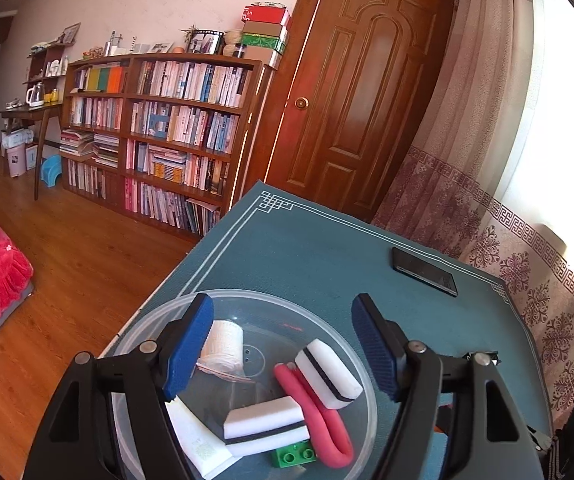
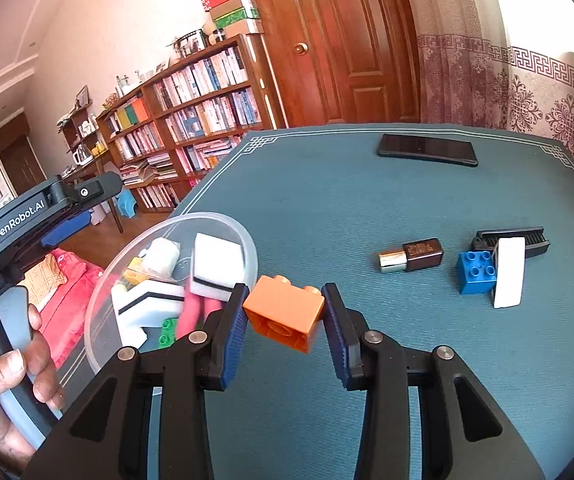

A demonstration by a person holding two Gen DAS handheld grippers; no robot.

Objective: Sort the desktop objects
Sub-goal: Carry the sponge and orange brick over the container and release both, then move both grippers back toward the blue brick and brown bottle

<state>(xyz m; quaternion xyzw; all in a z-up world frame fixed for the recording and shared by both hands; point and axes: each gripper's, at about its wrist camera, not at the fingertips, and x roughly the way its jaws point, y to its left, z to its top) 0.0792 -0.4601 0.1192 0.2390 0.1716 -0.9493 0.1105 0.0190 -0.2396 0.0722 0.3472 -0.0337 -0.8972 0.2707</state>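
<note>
Wooden bookcase (image 1: 159, 136) beside brown door (image 1: 363, 92)

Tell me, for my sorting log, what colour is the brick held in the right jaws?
Orange brick, clearest in the right wrist view.

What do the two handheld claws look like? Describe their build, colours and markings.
Both are alike: black angular plastic linkage arms with silver pivot pins, ending in blue ribbed pads. The left claw has a grey-and-black body reading "GenRobot.AI" in white, with a light grey handle gripped by a bare hand. The right claw shows no markings.
</note>
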